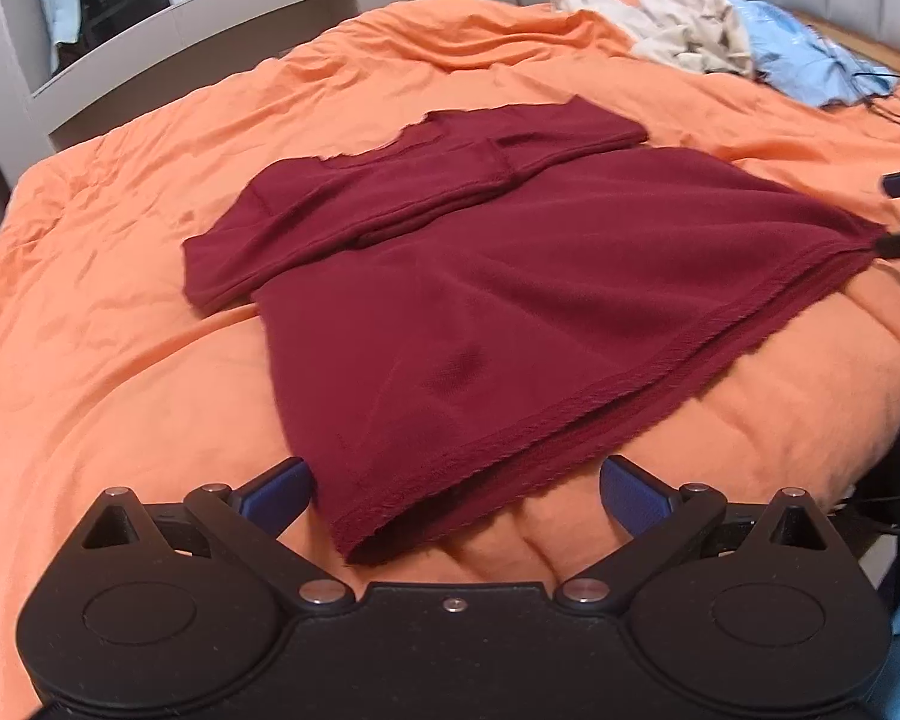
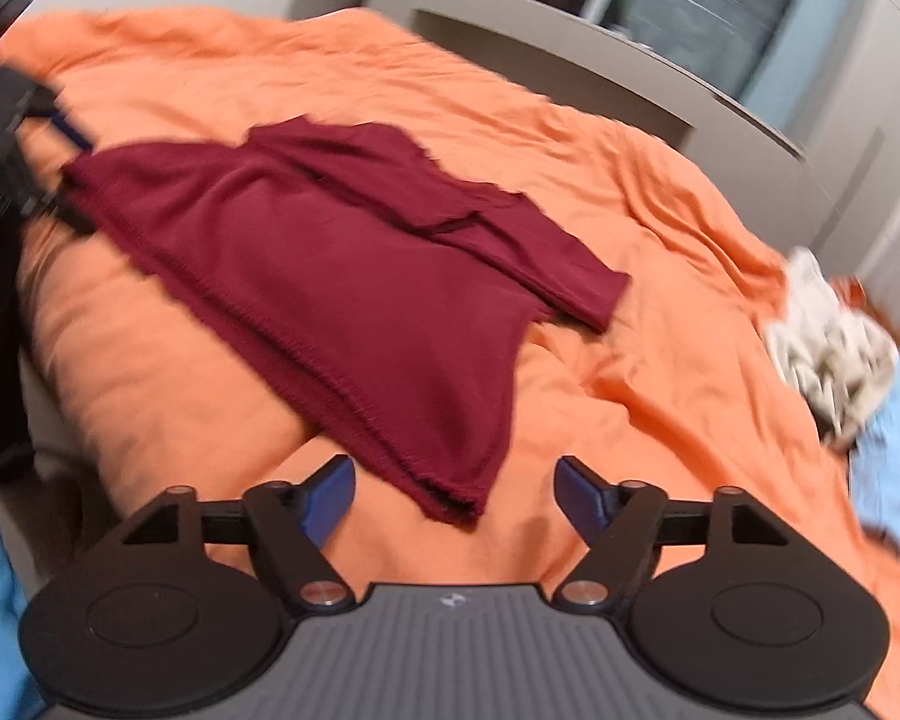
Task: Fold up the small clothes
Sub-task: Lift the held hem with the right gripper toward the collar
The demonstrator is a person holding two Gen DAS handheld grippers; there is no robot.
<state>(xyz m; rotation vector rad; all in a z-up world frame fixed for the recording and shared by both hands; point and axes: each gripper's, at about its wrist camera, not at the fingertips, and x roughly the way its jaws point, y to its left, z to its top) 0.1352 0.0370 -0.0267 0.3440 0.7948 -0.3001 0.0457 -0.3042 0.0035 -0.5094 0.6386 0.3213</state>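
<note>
A dark red T-shirt (image 1: 510, 276) lies flat on the orange bed cover (image 1: 120, 360), hem towards me, with a sleeve laid across its far part. My left gripper (image 1: 456, 480) is open, and the near left hem corner lies on the cover between its blue fingers (image 1: 633, 489), which do not press on it. In the right wrist view the same T-shirt (image 2: 342, 276) reaches down to my right gripper (image 2: 456, 480), which is also open, the right hem corner resting just ahead of the gap. The left gripper (image 2: 69, 174) shows blurred at the shirt's other corner.
A heap of cream clothes (image 1: 690, 30) and a light blue cloth (image 1: 810, 66) lie at the far right of the bed, with a black cable (image 1: 894, 102) beside them. A grey window ledge (image 1: 180, 42) runs behind the bed. The bed's near edge is close below the hem.
</note>
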